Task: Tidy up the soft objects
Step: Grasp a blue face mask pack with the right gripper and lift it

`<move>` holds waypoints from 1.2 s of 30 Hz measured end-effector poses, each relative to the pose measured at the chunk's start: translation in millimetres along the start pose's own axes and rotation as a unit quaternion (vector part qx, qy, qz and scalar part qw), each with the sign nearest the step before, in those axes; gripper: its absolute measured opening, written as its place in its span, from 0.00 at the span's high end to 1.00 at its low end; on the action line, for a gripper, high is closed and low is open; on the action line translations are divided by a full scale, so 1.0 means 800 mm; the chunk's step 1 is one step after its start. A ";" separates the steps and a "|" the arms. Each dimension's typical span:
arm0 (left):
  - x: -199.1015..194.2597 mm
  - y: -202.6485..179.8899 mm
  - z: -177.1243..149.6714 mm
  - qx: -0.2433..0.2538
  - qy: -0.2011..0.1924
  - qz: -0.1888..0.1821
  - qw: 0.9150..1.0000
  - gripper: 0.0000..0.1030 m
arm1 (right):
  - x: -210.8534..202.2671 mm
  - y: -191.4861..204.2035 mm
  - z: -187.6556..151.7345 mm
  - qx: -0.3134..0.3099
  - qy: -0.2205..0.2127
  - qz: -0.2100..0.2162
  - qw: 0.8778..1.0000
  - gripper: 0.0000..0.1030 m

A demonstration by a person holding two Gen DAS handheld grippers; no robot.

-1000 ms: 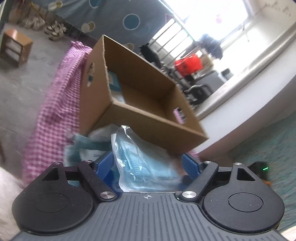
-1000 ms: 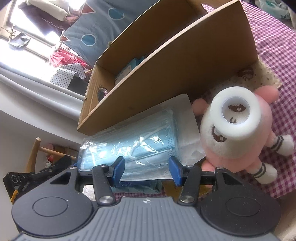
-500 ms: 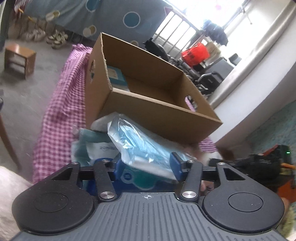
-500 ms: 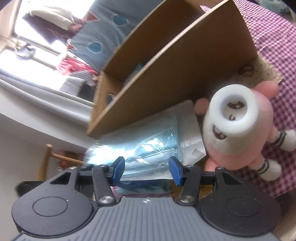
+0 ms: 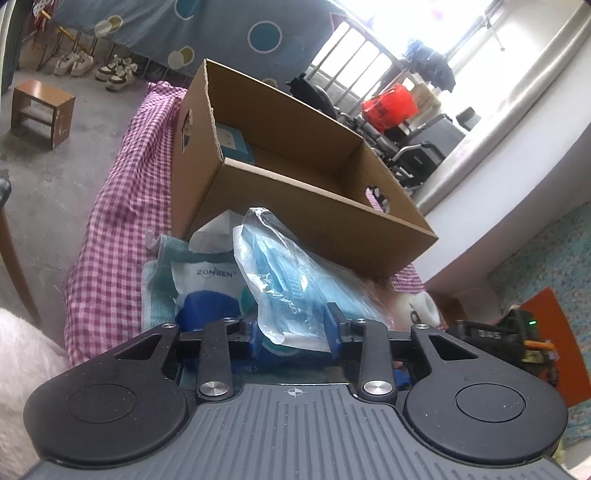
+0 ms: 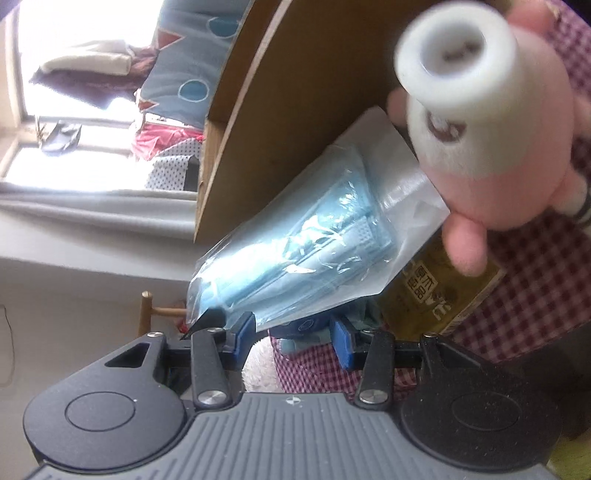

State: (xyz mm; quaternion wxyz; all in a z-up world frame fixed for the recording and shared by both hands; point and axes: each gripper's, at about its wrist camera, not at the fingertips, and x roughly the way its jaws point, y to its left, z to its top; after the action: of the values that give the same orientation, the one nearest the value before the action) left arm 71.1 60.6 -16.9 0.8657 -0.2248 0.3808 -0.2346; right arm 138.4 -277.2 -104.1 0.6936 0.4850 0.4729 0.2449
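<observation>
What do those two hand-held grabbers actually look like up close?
Both look alike. The left gripper and right gripper each have a grey ribbed body with a small crosshair mark, two round black housings, black link arms with silver rivets, and blue pads on the jaws. No cables or sleeves show.

Grey concrete floor (image 5: 48,177) with a small wooden stool (image 5: 40,109) and pairs of sneakers (image 5: 94,66) along the far edge; blue cloth with circles (image 5: 207,29) hanging above; bright barred window (image 5: 373,48) washing out the back; white wall ledge (image 5: 517,155) at right; patterned teal rug (image 5: 546,258) below
</observation>
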 end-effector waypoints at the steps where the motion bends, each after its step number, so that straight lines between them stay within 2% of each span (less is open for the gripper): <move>1: -0.002 0.001 -0.003 -0.005 0.001 -0.005 1.000 0.69 | 0.002 -0.002 -0.002 0.006 0.001 0.008 1.000 0.54; 7: -0.009 0.001 -0.016 -0.020 0.011 -0.018 1.000 0.69 | 0.007 -0.022 -0.011 0.047 -0.023 0.060 0.997 0.54; 13: -0.015 -0.011 -0.029 -0.010 0.016 -0.028 0.999 0.69 | 0.016 -0.047 -0.021 0.098 -0.045 0.113 0.988 0.55; 16: -0.017 -0.016 -0.035 -0.003 0.021 -0.029 0.999 0.69 | 0.020 -0.052 -0.023 0.098 -0.051 0.121 0.987 0.70; 17: -0.017 -0.017 -0.037 -0.001 0.023 -0.027 0.999 0.68 | 0.020 -0.052 -0.022 0.093 -0.051 0.119 0.987 0.77; 19: -0.019 -0.016 -0.039 0.002 0.030 -0.022 0.999 0.66 | 0.022 -0.049 -0.022 0.083 -0.049 0.107 0.990 0.79; 23: -0.032 -0.010 -0.040 0.005 0.030 -0.005 1.000 0.44 | 0.016 -0.046 -0.023 0.061 -0.042 0.089 0.993 0.83; 26: -0.047 -0.006 -0.036 0.013 0.013 0.009 1.000 0.35 | 0.010 -0.033 -0.023 0.021 -0.038 0.071 0.997 0.83; 29: -0.058 -0.002 -0.031 0.018 -0.004 0.017 1.000 0.32 | 0.007 -0.014 -0.023 -0.029 -0.020 0.045 0.998 0.84; 32: -0.052 -0.001 -0.025 0.021 0.000 0.018 1.000 0.32 | 0.006 0.002 -0.021 -0.088 0.002 0.011 0.996 0.84; 36: -0.027 -0.006 -0.018 0.036 0.019 0.008 0.999 0.32 | 0.004 0.036 -0.016 -0.195 0.032 -0.065 0.978 0.84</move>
State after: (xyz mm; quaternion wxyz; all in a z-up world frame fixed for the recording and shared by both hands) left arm 46.1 65.9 -11.3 0.8678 -0.1861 0.3900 -0.2454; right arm 131.6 -257.2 -80.3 0.7739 0.3009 0.4684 0.3020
